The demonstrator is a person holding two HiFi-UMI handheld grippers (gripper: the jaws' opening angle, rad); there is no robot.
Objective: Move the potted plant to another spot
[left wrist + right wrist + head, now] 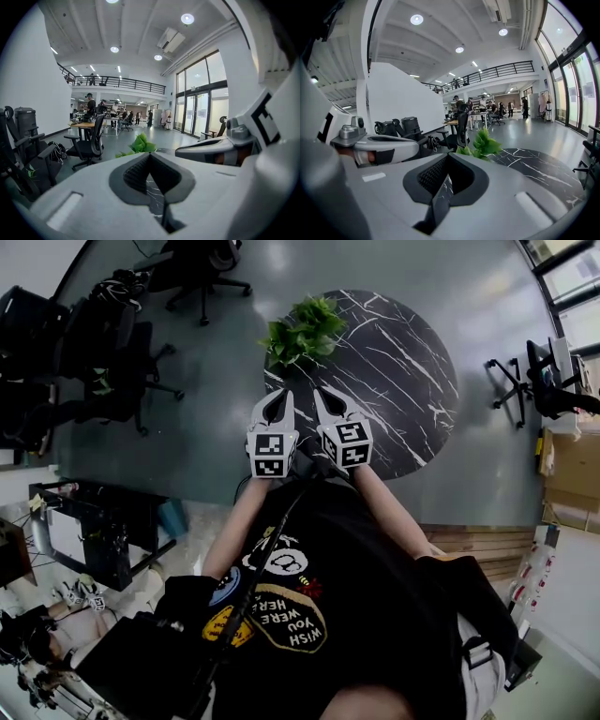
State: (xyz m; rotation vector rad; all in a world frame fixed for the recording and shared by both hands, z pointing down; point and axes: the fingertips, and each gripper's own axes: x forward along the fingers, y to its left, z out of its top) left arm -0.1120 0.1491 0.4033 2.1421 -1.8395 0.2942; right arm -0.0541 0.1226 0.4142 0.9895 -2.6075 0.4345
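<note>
Green leafy potted plant (302, 330) stands at the far left rim of the round black marble worktop (403, 381) with white veins. You hold your left gripper (280, 396) and right gripper (319, 394) side by side above the near rim. Both point toward the plant and are well short of it. Each pair of jaws is pressed together, with nothing between them.
</note>
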